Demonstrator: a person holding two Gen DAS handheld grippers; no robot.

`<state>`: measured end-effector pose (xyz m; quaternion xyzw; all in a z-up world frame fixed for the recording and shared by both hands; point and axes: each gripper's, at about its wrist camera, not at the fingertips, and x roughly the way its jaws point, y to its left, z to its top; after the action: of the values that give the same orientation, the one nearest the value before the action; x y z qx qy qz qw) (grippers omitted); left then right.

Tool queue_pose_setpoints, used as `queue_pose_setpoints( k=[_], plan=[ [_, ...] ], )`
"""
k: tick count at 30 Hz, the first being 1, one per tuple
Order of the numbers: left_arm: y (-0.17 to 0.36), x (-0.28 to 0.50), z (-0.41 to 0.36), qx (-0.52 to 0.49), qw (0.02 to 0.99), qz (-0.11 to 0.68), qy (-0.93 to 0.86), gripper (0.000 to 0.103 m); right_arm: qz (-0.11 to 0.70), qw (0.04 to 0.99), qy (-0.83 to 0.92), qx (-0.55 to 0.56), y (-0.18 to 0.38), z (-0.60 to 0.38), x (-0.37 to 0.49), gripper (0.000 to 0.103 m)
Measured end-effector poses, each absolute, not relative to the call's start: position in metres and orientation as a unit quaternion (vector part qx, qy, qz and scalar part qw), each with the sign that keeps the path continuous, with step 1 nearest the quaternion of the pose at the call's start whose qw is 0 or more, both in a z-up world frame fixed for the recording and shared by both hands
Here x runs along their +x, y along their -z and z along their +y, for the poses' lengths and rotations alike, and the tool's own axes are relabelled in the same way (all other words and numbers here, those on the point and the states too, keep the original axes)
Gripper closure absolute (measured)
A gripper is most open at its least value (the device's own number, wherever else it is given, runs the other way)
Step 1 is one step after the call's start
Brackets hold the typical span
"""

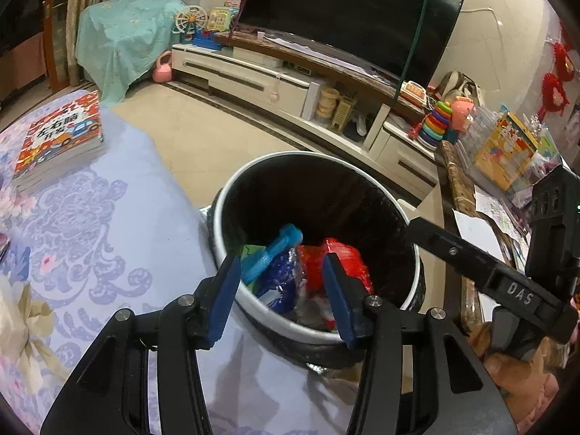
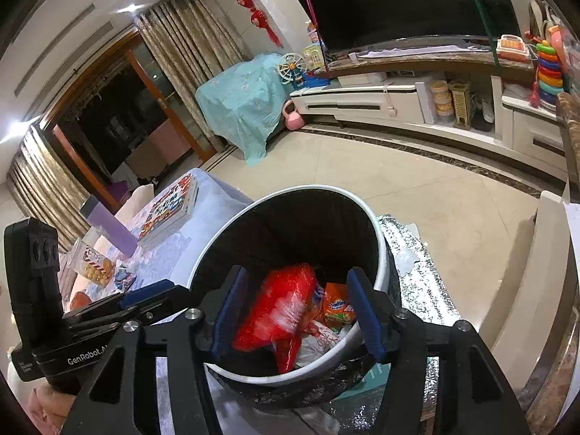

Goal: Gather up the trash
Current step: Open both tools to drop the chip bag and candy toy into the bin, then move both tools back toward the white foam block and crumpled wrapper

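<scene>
A white-rimmed trash bin (image 1: 250,299) with a black liner stands beside the cloth-covered table; it also shows in the right wrist view (image 2: 380,239). Inside lie a red plastic wrapper (image 1: 346,255) (image 2: 281,306), a blue wrapper (image 1: 277,277), a light-blue plastic piece (image 1: 275,252) and an orange Ovaltine packet (image 2: 339,308). My left gripper (image 1: 282,288) is open and empty over the bin's near rim. My right gripper (image 2: 297,308) is open and empty above the bin mouth. Each gripper shows in the other's view: the right (image 1: 507,275), the left (image 2: 145,297).
A stack of books (image 1: 59,141) lies on the floral tablecloth (image 1: 108,239). A snack bag (image 2: 96,262) and a purple bottle (image 2: 108,228) stand on the table. A TV cabinet (image 1: 253,76) with toys runs along the far wall. A cluttered side table (image 1: 500,188) is at the right.
</scene>
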<state>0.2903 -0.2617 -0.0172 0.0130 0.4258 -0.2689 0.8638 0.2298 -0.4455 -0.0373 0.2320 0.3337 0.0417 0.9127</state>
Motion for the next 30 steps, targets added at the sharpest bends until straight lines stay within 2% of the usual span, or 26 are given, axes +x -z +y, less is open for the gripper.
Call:
queue_pose_setpoints(
  k=[5, 11, 30],
  plan=[
    [0.020, 0.283, -0.240, -0.004, 0.868, 0.428, 0.254, 0.050, 0.322, 0.917, -0.037, 0.235, 0.032, -0.446, 0.223, 0.024],
    [0.026, 0.268, -0.198, -0.036, 0.870, 0.433, 0.234, 0.050, 0.314, 0.921, -0.042, 0.227, 0.025, -0.431, 0.216, 0.013],
    [0.043, 0.219, -0.075, -0.094, 0.878, 0.441, 0.160, 0.050, 0.333, 0.914, -0.115, 0.202, 0.029, -0.336, 0.201, 0.006]
  ],
)
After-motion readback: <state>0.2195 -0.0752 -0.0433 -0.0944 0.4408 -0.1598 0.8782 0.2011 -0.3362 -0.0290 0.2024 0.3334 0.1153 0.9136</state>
